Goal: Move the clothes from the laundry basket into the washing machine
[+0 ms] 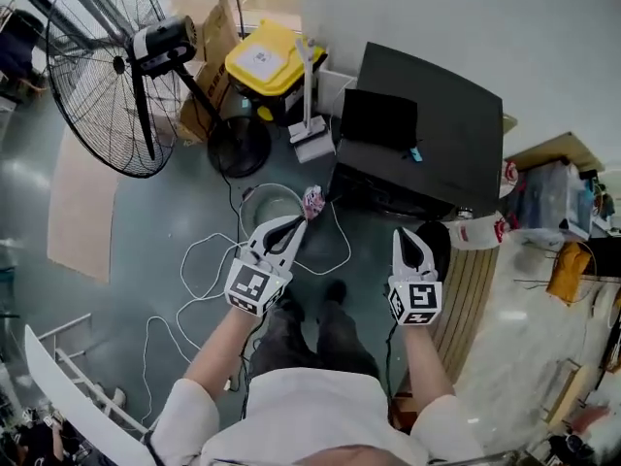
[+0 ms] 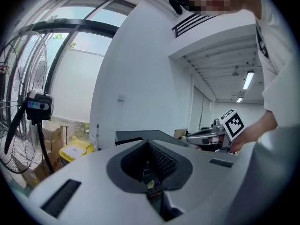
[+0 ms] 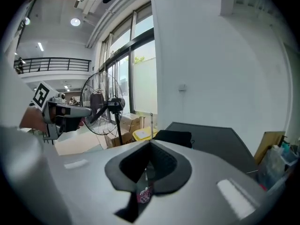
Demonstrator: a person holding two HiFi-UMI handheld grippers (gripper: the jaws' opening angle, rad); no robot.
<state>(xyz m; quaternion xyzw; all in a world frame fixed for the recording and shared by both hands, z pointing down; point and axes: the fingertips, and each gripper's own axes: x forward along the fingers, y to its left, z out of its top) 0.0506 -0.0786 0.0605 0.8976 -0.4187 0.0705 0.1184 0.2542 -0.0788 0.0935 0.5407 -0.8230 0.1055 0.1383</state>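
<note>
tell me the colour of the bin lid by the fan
Yellow bin lid, clearest in the head view.

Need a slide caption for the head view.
Left tool and right tool shut, held above floor; laundry basket with pink cloth at its rim, black washing machine beyond.

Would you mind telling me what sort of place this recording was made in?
Probably a workshop or storage corner of an industrial building, not a home laundry room: bare concrete floor, a big pedestal fan, cardboard boxes and loose cables.

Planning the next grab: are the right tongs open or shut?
Shut: in the right gripper view the right tongs meet at the tips.
</note>
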